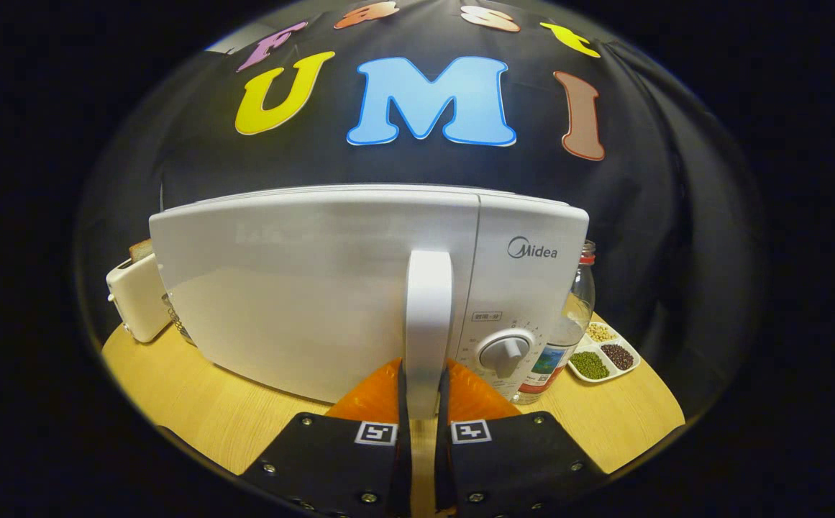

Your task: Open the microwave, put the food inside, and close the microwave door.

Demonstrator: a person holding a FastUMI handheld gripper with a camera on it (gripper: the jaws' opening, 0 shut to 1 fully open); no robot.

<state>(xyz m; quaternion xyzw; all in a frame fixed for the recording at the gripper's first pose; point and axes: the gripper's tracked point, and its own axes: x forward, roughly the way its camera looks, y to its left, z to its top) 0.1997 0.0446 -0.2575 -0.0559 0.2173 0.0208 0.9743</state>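
The gripper [421, 403] has its two black fingers squeezed on the bottom of the smooth white handle [429, 324] of the microwave [302, 288], with something shiny and orange [374, 396] just behind them. The door looks shut or barely open, so I think opening, putting food in and closing are all left to do. A small tray of beans [602, 354] sits far right on the wooden table [194, 403].

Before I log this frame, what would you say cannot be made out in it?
- Microwave interior: hidden by its shut door.
- Handle foot: hidden between the gripper fingers, which press on it.
- Toaster: partly behind the microwave.
- Bottle: partly behind the microwave.
- Dial markings: too small.
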